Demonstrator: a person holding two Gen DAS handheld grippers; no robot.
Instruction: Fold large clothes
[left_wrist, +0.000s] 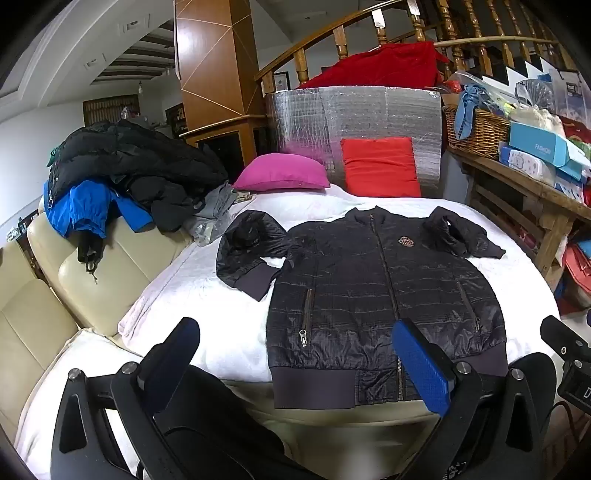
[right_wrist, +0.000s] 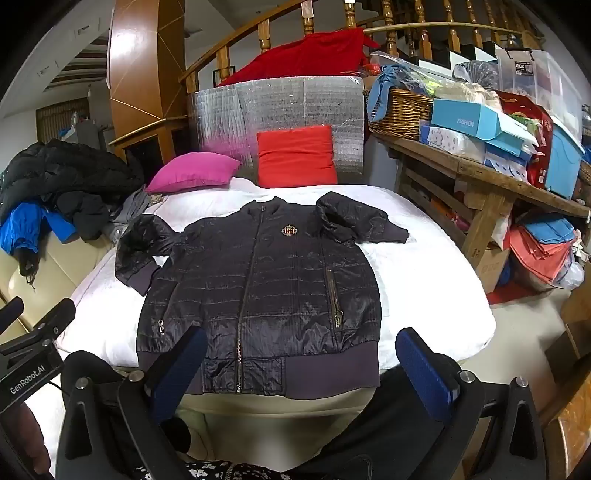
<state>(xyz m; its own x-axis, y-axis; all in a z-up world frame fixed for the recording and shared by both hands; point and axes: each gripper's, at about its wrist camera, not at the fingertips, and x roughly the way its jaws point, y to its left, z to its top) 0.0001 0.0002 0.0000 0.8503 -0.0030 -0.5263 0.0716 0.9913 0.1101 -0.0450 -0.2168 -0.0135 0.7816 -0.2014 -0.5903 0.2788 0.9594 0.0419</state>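
Jacket (left_wrist: 376, 291) lies zipped and face up on the white bed (left_wrist: 192, 291), sleeves crumpled beside the pink pillow (left_wrist: 282, 173) and opposite; I hold left gripper (left_wrist: 299, 358) and right gripper (right_wrist: 301, 369) wide open, empty, folding unstarted, sleeves next.

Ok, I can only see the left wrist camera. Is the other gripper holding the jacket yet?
Observer: No. The right gripper is open with nothing between its fingers. The hem of the black puffer jacket lies just ahead of it.
Operator: What's at the far right end of the wooden table?
Observer: A light blue plastic bin stands on the wooden table, past the blue boxes.
Operator: Does my gripper have writing on it?
Observer: Yes. A label on the left gripper reads GenRobot.AI.
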